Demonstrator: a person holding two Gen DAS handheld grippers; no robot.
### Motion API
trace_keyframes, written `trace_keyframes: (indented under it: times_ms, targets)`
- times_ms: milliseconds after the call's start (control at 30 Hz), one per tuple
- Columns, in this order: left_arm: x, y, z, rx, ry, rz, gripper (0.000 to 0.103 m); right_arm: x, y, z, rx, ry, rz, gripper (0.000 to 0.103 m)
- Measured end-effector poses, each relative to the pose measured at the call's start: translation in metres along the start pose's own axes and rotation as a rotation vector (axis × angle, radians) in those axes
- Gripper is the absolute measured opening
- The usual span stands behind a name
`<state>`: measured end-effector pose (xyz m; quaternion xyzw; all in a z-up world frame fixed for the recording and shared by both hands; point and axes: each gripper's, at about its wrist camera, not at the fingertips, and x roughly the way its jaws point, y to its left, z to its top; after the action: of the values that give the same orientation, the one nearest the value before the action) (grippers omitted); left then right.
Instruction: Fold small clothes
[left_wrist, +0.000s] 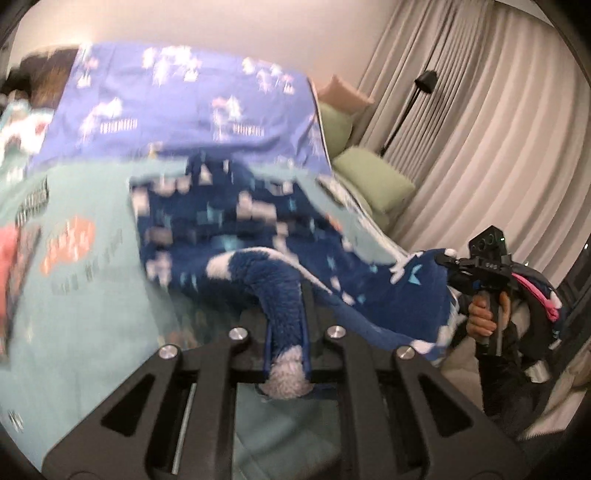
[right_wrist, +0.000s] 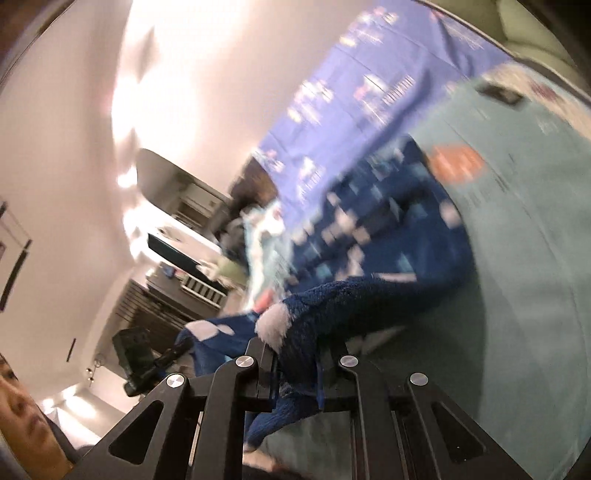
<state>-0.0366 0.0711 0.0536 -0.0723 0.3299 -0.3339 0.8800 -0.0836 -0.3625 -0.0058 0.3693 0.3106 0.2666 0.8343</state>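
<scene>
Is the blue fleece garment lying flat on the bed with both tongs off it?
No: the left tongs and the right tongs are each shut on an edge of the blue fleece garment, which hangs lifted off the teal bedspread.

Right gripper (right_wrist: 295, 365): fingers (right_wrist: 264, 363) clamped on a fold of the dark blue fleece garment (right_wrist: 369, 258). Garment stretches ahead of the fingers across the teal bedsheet (right_wrist: 517, 258). Left gripper (right_wrist: 177, 349), left of the fingers, meets the same garment.

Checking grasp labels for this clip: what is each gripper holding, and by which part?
Both hold the dark blue fleece garment by its edge: left gripper on a bunched, white-patched fold, right gripper on another edge fold.
</scene>
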Motion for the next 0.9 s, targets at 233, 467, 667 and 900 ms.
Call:
trace_keyframes:
  times_ms: [233, 467, 667, 900]
  targets:
    - [0.027, 0.042, 0.086, -0.018, -0.152, 0.089, 0.013, 0.028, 0.034, 0.098, -0.115, -0.136, -0.008, 0.013]
    - [0.083, 0.108, 0.155, -0.101, -0.215, 0.211, 0.013, 0.076, 0.024, 0.183, -0.149, -0.229, -0.127, 0.013]
    - [0.151, 0.149, 0.175, -0.107, -0.164, 0.265, 0.012, 0.142, -0.021, 0.23, -0.113, -0.183, -0.174, 0.013]
    - [0.228, 0.195, 0.177, -0.114, -0.066, 0.334, 0.012, 0.213, -0.085, 0.256, -0.061, -0.097, -0.254, 0.013]
